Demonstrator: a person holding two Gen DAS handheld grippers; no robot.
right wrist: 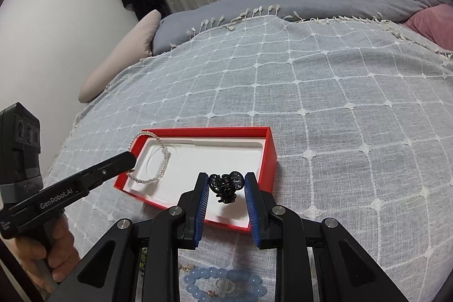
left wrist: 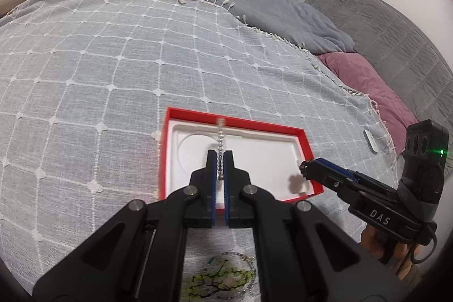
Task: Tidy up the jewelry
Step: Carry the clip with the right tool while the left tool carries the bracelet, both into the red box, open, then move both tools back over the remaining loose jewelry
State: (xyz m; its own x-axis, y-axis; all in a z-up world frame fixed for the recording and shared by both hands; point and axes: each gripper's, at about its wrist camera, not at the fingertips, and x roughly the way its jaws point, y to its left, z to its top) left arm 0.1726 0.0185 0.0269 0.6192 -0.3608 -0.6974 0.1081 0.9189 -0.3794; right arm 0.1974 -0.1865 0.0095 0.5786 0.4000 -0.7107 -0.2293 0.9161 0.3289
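Note:
A red box (left wrist: pixel 307 145) with a white insert lies on the bedspread; it also shows in the right wrist view (right wrist: pixel 270 152). My left gripper (left wrist: pixel 220 157) is shut on a clear bead bracelet (left wrist: pixel 219 136) and holds it over the box's left end; the bracelet's loop (right wrist: pixel 147 180) hangs above the insert. My right gripper (right wrist: pixel 226 180) is shut on a black rhinestone hair claw (right wrist: pixel 226 184) above the box's near right end. From the left wrist view the right gripper (left wrist: pixel 304 167) reaches in from the right.
A grey checked bedspread (left wrist: pixel 113 70) covers the bed. A blue bead bracelet (right wrist: pixel 223 283) and a green tree-pattern piece (left wrist: pixel 220 280) lie near me. Pillows (left wrist: pixel 376 92) and a folded blanket lie behind. A small white object (left wrist: pixel 371 140) lies at the right.

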